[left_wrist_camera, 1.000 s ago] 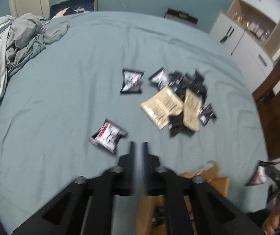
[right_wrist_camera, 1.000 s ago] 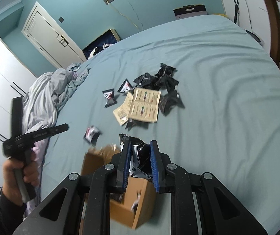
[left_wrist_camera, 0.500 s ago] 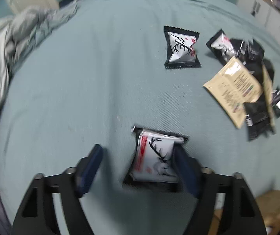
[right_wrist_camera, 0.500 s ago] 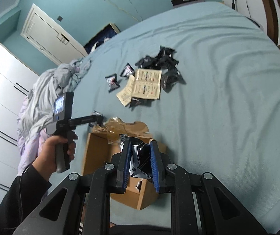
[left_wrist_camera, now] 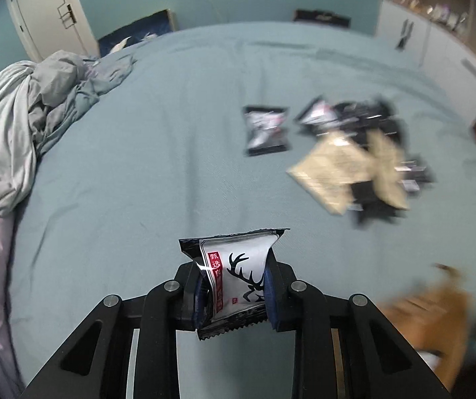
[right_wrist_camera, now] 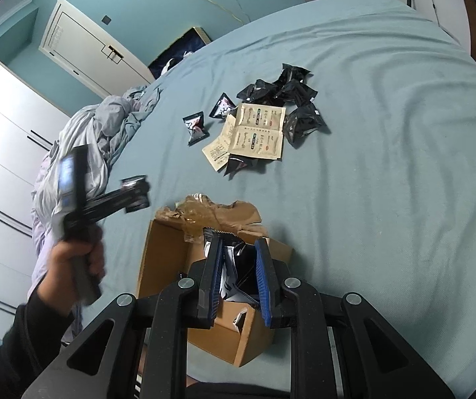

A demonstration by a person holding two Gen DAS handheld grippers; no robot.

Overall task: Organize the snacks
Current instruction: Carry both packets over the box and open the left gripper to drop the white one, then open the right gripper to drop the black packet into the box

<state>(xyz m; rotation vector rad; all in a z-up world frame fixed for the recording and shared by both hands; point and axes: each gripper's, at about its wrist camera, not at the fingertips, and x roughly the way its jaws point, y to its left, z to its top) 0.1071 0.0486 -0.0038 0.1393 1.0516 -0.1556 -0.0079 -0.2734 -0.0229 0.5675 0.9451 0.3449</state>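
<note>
My left gripper (left_wrist_camera: 233,286) is shut on a black-and-white deer-print snack packet (left_wrist_camera: 238,279) and holds it above the bed; it also shows in the right wrist view (right_wrist_camera: 135,193). My right gripper (right_wrist_camera: 238,266) is over the open cardboard box (right_wrist_camera: 165,252), its jaws slightly apart around a black snack packet (right_wrist_camera: 238,266). A pile of black packets (right_wrist_camera: 288,96) and tan sachets (right_wrist_camera: 258,129) lies on the bed beyond the box. In the left wrist view the pile (left_wrist_camera: 354,153) is to the right, blurred.
The teal bedsheet (right_wrist_camera: 387,166) covers the bed. A crumpled grey duvet (left_wrist_camera: 22,116) lies at the left. The box (left_wrist_camera: 430,316) shows blurred at lower right in the left wrist view. White cabinets (left_wrist_camera: 437,43) stand at the far right.
My left gripper closed on the deer-print packet and lifted it off the bed. My right gripper's jaws have widened a little around the black packet over the box.
</note>
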